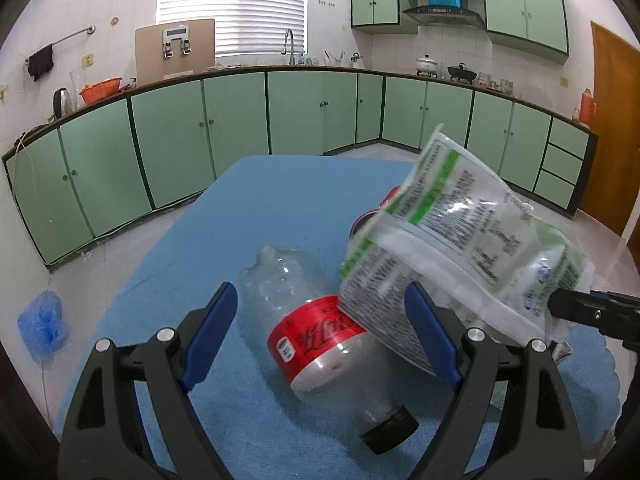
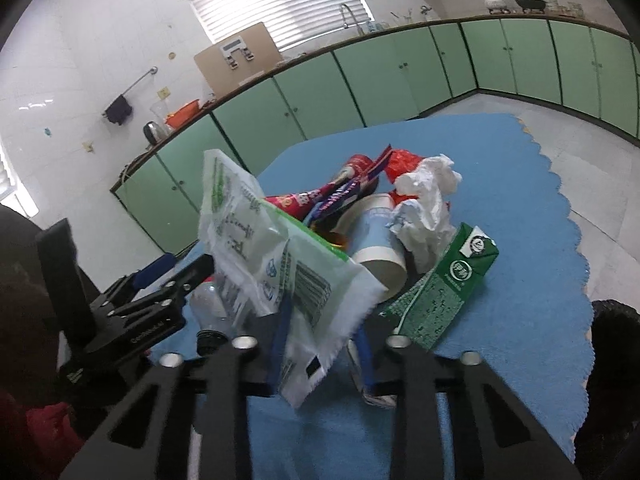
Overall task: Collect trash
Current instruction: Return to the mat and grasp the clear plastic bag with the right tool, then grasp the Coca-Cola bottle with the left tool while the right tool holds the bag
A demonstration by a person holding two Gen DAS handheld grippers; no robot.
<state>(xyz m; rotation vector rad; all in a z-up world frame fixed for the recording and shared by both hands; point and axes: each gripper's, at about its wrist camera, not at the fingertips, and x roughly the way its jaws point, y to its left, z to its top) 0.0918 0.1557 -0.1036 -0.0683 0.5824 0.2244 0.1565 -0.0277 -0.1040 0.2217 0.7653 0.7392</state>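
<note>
A crushed clear bottle (image 1: 316, 340) with a red label and black cap lies on the blue table cloth (image 1: 260, 208). My left gripper (image 1: 320, 300) is open, its blue fingers wide on either side of the bottle and not touching it. My right gripper (image 2: 324, 344) is shut on a white plastic bag with green print (image 2: 280, 264), which stands up crumpled from between its fingers. In the left wrist view the bag (image 1: 460, 232) hangs over the bottle's right side, with the right gripper (image 1: 580, 308) at the edge.
A pile of trash sits beyond the bag: a green carton (image 2: 448, 284), a paper cup (image 2: 376, 240), crumpled tissue (image 2: 428, 200) and red wrappers (image 2: 320, 200). A blue plastic bag (image 1: 42, 320) lies on the floor at the left. Green cabinets line the walls.
</note>
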